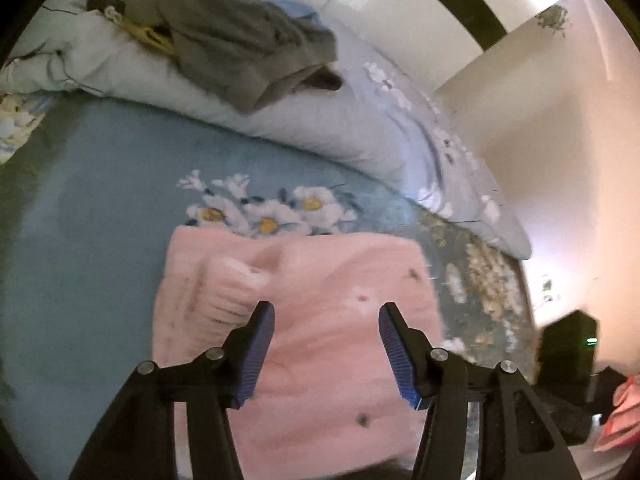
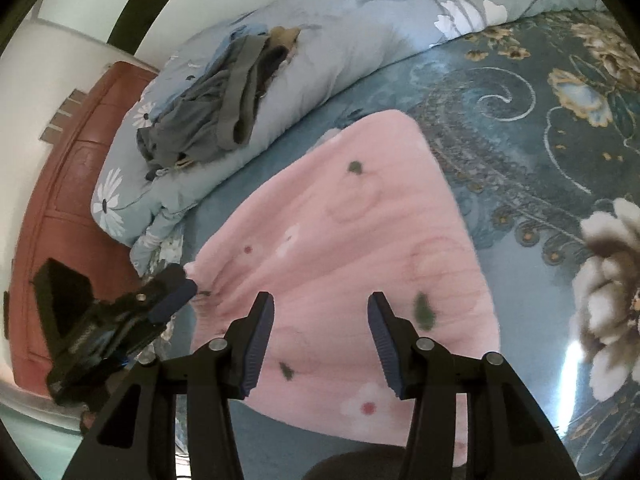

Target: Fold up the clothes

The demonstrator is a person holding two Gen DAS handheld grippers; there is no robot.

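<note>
- Looking down, we saw the big bed sheet (image 2: 520, 128) first. It was blue-green with big flowers on it, and it filled most of both views.
- A puffy pale blue quilt (image 1: 340, 128) with white daisies lay bunched along the far side of the bed.
- A reddish brown wooden board (image 2: 60, 208) stood at the end of the bed, in the right wrist view.
- The pink garment (image 2: 340, 240) lay flat on the sheet, near the quilt but not touching it. It was soft and had small flowers and dark spots on it. It looked folded into a neat block, with a ribbed cuff (image 1: 228, 288) lying on top.
- A pile of gray clothes (image 1: 224, 36) sat on top of the quilt, well apart from the pink one.
- Our left gripper (image 1: 326, 316) hung above the pink garment. Its two blue pads were spread wide, and nothing was between them.
- Our right gripper (image 2: 320, 308) also hung above the pink garment with its pads spread apart and empty.
- In the right wrist view we could see the left gripper from the side, just beside the bunched corner of the pink garment. We could not tell if it touched the cloth there.
</note>
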